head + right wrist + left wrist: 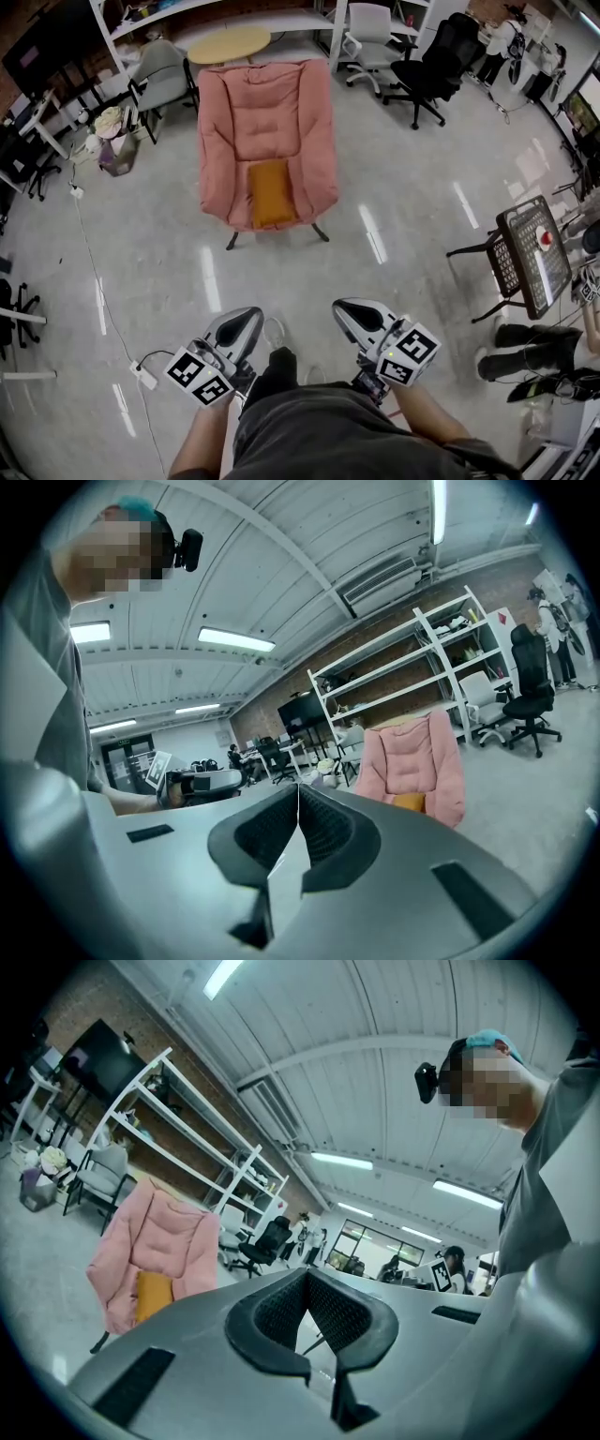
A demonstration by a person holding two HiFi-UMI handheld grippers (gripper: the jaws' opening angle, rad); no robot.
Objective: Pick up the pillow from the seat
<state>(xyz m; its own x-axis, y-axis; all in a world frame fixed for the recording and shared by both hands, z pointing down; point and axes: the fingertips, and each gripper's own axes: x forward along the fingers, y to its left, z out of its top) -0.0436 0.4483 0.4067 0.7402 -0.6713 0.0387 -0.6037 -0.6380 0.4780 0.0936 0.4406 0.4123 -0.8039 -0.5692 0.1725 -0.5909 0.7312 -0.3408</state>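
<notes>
An orange pillow (272, 192) lies on the seat of a pink padded chair (267, 112) in the middle of the floor. It also shows in the left gripper view as the pillow (150, 1295) on the chair (155, 1237), and in the right gripper view as the pillow (409, 802) on the chair (412, 757). My left gripper (246, 321) and right gripper (354, 312) are held low, close to the person's body and well short of the chair. Both point up and forward. The left gripper (307, 1272) and the right gripper (298, 787) each have their jaws together with nothing between them.
Behind the pink chair stand a round wooden table (228, 43), a grey chair (161, 75) and white shelves (412, 658). Office chairs (433, 66) stand at the back right, a black mesh side table (534, 253) at the right. A cable and power strip (145, 375) lie at the left.
</notes>
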